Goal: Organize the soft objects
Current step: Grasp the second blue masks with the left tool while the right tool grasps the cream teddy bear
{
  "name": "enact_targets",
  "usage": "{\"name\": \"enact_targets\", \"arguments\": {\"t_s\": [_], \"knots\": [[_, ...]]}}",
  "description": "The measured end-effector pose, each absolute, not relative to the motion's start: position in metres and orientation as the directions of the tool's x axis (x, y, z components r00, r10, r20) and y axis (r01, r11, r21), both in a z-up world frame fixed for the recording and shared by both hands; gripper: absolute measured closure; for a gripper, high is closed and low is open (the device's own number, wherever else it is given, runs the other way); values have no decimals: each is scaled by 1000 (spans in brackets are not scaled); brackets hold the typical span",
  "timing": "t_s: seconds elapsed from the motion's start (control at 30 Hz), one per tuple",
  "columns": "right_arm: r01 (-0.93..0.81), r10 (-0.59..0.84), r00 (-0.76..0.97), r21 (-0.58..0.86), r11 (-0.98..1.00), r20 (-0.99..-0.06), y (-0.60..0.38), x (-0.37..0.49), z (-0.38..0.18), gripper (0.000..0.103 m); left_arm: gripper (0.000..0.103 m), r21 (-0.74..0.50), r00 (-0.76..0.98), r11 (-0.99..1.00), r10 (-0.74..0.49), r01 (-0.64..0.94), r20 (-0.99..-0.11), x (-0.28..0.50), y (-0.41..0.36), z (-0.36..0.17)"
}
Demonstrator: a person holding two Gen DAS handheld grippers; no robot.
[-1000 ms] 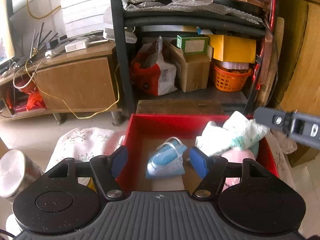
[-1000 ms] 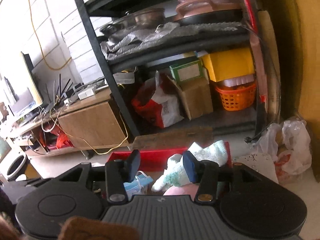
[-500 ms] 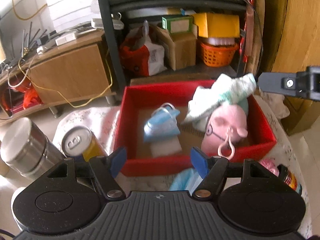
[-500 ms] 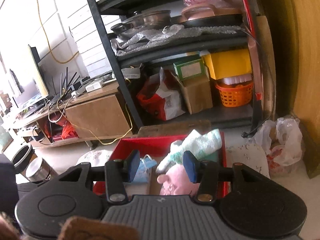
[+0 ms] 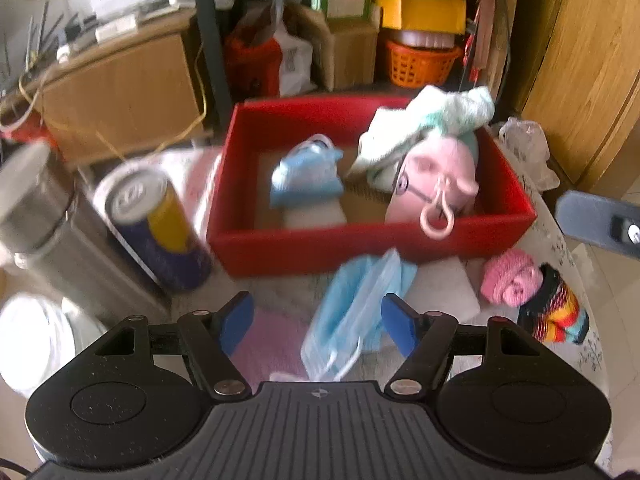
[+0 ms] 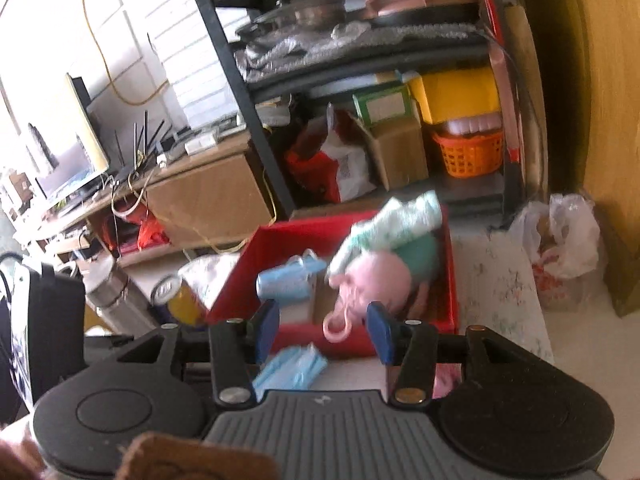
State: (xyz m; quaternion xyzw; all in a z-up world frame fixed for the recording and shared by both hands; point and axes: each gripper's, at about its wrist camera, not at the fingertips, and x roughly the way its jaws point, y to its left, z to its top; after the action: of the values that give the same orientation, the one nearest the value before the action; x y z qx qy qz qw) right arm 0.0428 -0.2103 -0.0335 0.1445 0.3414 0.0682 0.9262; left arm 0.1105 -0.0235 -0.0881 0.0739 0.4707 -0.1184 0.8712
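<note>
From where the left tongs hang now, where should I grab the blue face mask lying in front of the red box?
Take the blue face mask across its bunched middle, coming down from above and slightly behind. It lies flat and crumpled on the table, lengthwise between the open left tongs, so pinching across the narrow width should gather the folds; the thin ear loops near the tongs would likely slip.

A lived-in home room: a black shelf (image 6: 256,92) at the far side holds pans (image 6: 316,10), boxes (image 6: 400,152) and an orange basket (image 6: 468,152). Far left, a wooden cabinet (image 6: 204,200) carries a screen (image 6: 68,152) and tangled cables.
</note>
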Motion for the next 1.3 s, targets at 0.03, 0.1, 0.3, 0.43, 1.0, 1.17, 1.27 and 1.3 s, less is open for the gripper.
{"name": "enact_targets", "arguments": {"t_s": [0.03,0.1,0.3,0.43,1.0,1.17,1.27,1.3], "knots": [[-27,231,750,321,947,-620,-211,40,-36,84,33,12,520,962,-136,272,-843,110,-21,-91],[-25,247,736,339,940,-630,-211,34,-40,84,33,22,513,962,-126,273,-849,109,-19,-94],[-43,256,698,318,947,-669,-207,16,-54,84,33,33,500,956,-122,291,-857,105,-20,-96],[-41,259,672,313,949,-694,-205,6,-63,84,32,26,491,953,-131,302,-861,98,-22,-96],[-77,270,526,271,959,-806,-200,-14,-107,79,31,7,465,951,-144,308,-874,91,-10,-100],[-144,255,485,212,967,-837,-185,-9,-117,64,31,-14,455,951,-160,308,-876,92,-10,-99],[-187,240,472,169,968,-848,-174,-6,-122,56,31,-19,456,951,-165,307,-874,92,-9,-98],[-199,235,469,158,967,-851,-172,-6,-125,54,31,-23,454,952,-167,305,-875,93,-9,-98]]}}
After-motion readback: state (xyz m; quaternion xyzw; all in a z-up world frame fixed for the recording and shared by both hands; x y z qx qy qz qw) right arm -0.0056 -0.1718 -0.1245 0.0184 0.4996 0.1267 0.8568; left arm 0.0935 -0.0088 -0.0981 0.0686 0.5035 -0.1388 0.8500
